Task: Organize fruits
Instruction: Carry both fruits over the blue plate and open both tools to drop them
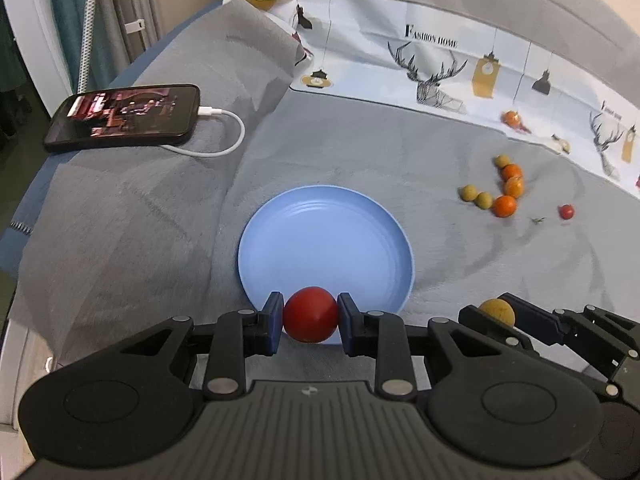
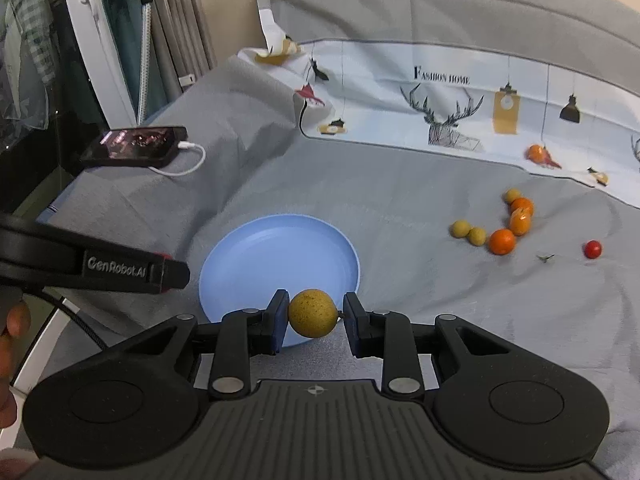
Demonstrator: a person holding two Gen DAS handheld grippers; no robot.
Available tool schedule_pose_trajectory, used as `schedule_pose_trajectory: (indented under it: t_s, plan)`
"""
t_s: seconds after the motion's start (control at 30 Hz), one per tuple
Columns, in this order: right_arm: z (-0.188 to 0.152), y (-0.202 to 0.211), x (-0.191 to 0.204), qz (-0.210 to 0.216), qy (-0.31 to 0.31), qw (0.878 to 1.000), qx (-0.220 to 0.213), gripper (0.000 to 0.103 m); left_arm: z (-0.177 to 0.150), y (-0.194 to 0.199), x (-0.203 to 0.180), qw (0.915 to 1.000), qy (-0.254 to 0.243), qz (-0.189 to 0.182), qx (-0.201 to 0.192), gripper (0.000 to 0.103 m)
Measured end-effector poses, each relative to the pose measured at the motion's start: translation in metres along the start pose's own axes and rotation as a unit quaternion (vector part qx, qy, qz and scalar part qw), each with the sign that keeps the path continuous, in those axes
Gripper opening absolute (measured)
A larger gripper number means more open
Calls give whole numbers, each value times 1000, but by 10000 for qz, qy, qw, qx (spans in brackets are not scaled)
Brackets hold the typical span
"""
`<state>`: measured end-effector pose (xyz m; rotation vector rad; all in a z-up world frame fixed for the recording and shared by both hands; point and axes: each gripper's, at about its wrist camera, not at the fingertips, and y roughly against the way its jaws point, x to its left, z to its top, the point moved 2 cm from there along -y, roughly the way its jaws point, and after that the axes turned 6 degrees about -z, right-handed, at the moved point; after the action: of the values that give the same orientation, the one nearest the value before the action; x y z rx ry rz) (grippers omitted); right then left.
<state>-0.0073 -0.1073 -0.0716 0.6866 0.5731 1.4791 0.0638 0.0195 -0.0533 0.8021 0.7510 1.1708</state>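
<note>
My left gripper [image 1: 310, 322] is shut on a red tomato [image 1: 310, 314] and holds it over the near rim of the empty blue plate [image 1: 326, 240]. My right gripper [image 2: 313, 319] is shut on a speckled yellow-brown round fruit [image 2: 312, 313], just right of the left one, over the plate's near edge [image 2: 280, 252]. That fruit also shows in the left wrist view [image 1: 498, 312]. Loose fruit lies to the right on the grey cover: several oranges [image 2: 502, 241], yellow-green fruits [image 2: 461, 228] and a small red tomato [image 2: 592, 249].
A phone [image 1: 124, 117] on a white charging cable [image 1: 224, 136] lies at the far left on a raised fold. A printed white cloth [image 1: 440, 68] runs along the back, with an orange [image 1: 513, 119] on it. Curtains and a window frame [image 2: 96, 40] stand on the left.
</note>
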Motion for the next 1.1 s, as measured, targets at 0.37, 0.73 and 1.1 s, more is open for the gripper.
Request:
schedule_pose_trajectory:
  t_s: [0.37,0.73,1.1]
  plan:
    - [12,-63,3,107,72,9994,333,31,21,-58,1,9989,-183,240,349,32]
    - [10,-108,8,149,288,9975,622,31,28,-102,6,9968,-268,354,667,32]
    - [17,-134,18,160,551,9962,660,39,35,-115,14,9972,-256,365,605,86]
